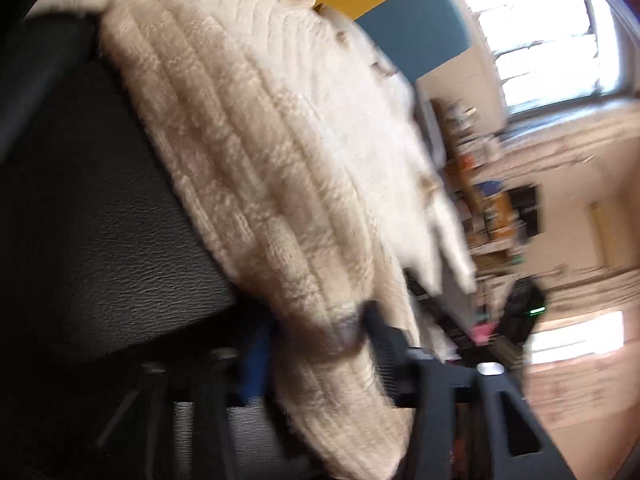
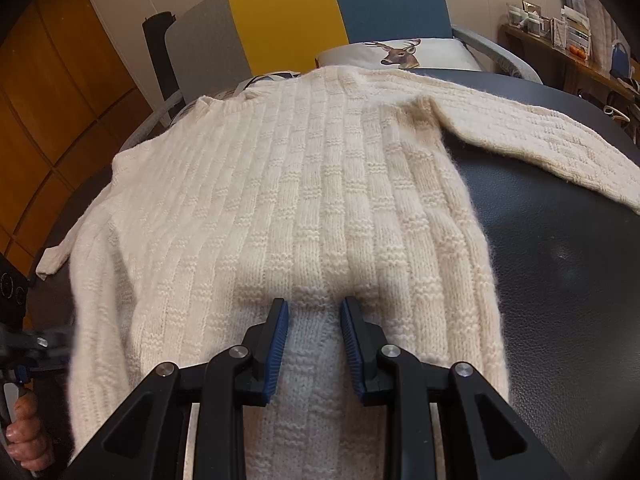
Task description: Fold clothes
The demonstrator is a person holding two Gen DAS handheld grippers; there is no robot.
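Observation:
A cream knitted sweater point(image 2: 304, 184) lies spread on a black leather surface point(image 2: 560, 264), one sleeve point(image 2: 540, 140) stretched out to the right. My right gripper point(image 2: 313, 305) is shut on a raised fold of the sweater's near part, which is bunched between the blue pads point(image 2: 280, 340). The left wrist view is blurred. There the sweater point(image 1: 248, 152) hangs across the frame, and my left gripper point(image 1: 316, 326) is shut on its edge, with the knit pinched between the fingers. A hand point(image 2: 24, 436) holds the left gripper at the far left edge of the right wrist view.
Behind the surface stands a chair with a grey, yellow and blue back point(image 2: 288, 20) and a deer-print cushion point(image 2: 396, 54). Wooden panels point(image 2: 52, 92) line the left. A cluttered shelf point(image 2: 560, 32) is at the right. A bright window point(image 1: 540, 32) shows in the left wrist view.

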